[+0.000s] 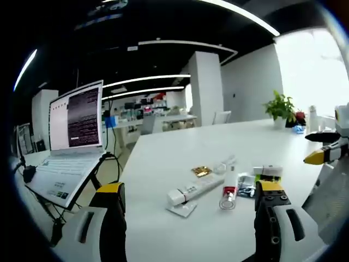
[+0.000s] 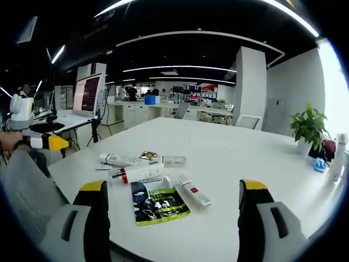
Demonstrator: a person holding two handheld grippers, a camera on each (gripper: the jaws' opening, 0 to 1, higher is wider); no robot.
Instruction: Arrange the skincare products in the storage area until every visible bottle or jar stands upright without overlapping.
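Left tool [image 1: 191, 218] seen wide open, nothing held, hung over near edge of white bench [image 1: 180, 147]. Right tool [image 2: 172, 210] same deal: jaws spread, nothing gripped. Skincare stuff all found lying flat mid-bench: long white tube [image 2: 121, 160], red-capped tube [image 2: 136, 173], small white tube [image 2: 192, 192], green sachet [image 2: 159, 204] just beside them. Laptop [image 1: 68, 136] parked off bench's left side.
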